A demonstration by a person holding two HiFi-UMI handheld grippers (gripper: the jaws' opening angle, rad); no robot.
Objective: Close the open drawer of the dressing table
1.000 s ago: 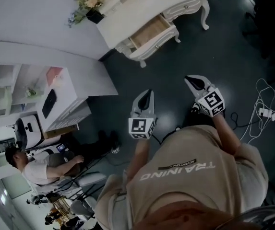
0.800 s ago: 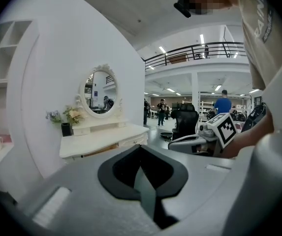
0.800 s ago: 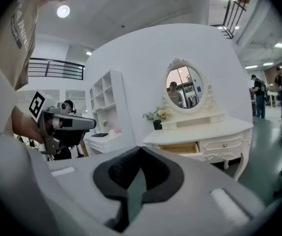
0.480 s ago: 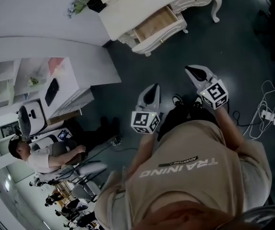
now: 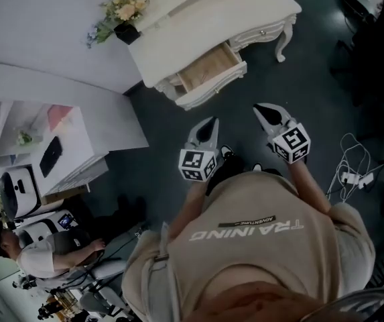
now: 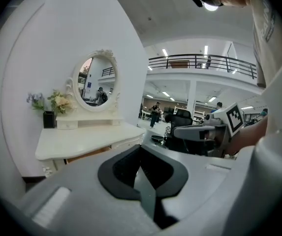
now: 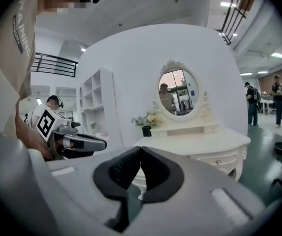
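The cream dressing table (image 5: pixel 198 19) stands against the white wall, with its left drawer (image 5: pixel 208 72) pulled out and its wooden bottom bare. My left gripper (image 5: pixel 208 127) hangs shut in mid-air a short way in front of the drawer, holding nothing. My right gripper (image 5: pixel 270 115) is shut too, further right, level with the table's front. The table top (image 6: pixel 81 136) and oval mirror (image 6: pixel 95 85) show in the left gripper view beyond the left gripper (image 6: pixel 141 167). In the right gripper view the table (image 7: pixel 195 146) stands behind the right gripper (image 7: pixel 141 154).
A flower vase (image 5: pixel 126 19) sits on the table's left end. A white shelf unit (image 5: pixel 44 146) stands at left, with a seated person (image 5: pixel 37 257) below it. Cables and a power strip (image 5: pixel 356 176) lie on the dark floor at right.
The view has shifted, so the dressing table now sits lower and nearer the frame's middle. Both grippers stay shut and have come closer to the open drawer.
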